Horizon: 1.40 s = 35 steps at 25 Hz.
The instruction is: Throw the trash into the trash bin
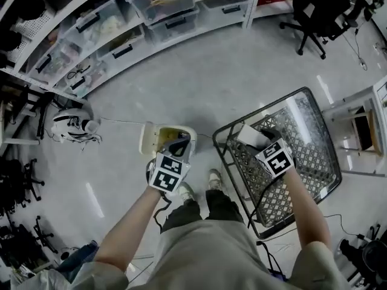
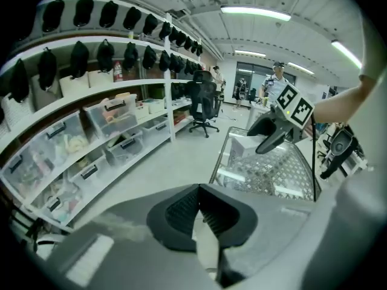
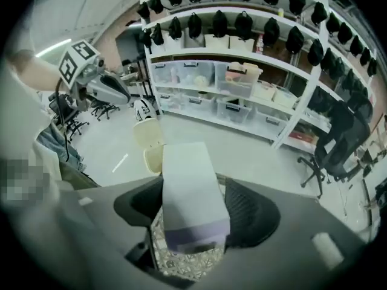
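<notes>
**Head view.** The left tongs (image 1: 179,144) hang over a cream, round-cornered plastic trash bin (image 1: 149,139). The right tongs (image 1: 265,140) grip a white box (image 1: 249,135) above a black wire-mesh basket (image 1: 314,156).

**Left gripper view.** Ribbed black pads are closed on a thin pale scrap (image 2: 205,241). Its material is unclear and its lower end is cut off.

**Right gripper view.** The pads stand wide and press on the flanks of the smooth, oblong, purple-banded box. Its underside is hidden.

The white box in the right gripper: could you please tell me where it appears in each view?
Head view: white box right of centre, over the mesh cart.
Left gripper view: box right of centre, above the cart.
Right gripper view: box at centre, between the fingers.
Shared landmark: the mesh cart, in all three.
</notes>
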Available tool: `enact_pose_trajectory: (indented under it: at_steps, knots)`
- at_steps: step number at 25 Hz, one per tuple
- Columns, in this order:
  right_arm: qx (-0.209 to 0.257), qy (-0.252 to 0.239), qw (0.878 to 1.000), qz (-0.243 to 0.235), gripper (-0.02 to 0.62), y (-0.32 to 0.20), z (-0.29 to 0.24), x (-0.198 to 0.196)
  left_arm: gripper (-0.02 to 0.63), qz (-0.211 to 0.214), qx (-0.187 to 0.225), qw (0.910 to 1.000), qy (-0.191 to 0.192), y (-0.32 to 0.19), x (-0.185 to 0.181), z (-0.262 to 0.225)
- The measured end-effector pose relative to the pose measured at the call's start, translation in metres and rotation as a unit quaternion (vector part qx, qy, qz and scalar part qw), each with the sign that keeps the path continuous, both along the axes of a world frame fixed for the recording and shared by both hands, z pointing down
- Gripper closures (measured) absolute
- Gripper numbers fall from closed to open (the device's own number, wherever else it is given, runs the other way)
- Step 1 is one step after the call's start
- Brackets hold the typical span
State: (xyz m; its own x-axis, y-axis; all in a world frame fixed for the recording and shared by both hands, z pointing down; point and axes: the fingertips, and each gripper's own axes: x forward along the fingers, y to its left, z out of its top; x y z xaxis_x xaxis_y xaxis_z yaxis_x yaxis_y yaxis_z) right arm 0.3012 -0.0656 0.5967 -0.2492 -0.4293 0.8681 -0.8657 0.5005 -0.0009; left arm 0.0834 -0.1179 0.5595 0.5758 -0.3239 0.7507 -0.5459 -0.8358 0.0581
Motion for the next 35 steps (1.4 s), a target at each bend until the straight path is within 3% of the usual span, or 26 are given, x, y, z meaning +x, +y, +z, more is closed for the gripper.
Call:
enact_pose_trajectory:
  at_steps: [8,17,24,30,35]
  knots:
    - [0.033,-0.027,0.990,-0.138,0.276,-0.071,-0.028,-0.146,0.603,-0.128,-0.003,0.9917,-0.013,-0.012,-0.140,0.002]
    - [-0.027,-0.035,0.970,-0.240,0.279,-0.101,0.049,-0.291,0.603,-0.250,-0.020,0.9680,-0.013,-0.005,-0.260,0.034]
    - [-0.084,-0.029,0.969,-0.230,0.279,-0.115,0.145,-0.332,0.603,-0.288,-0.050,0.9563,-0.010,-0.003,-0.295,0.092]
    - [-0.114,-0.017,0.975,-0.188,0.279,-0.107,0.229,-0.352,0.603,-0.279,-0.069,0.9577,-0.011,-0.005,-0.302,0.161]
    - [-0.130,-0.001,0.973,-0.190,0.279,-0.099,0.287,-0.363,0.603,-0.273,-0.076,0.9588,-0.008,-0.008,-0.304,0.205]
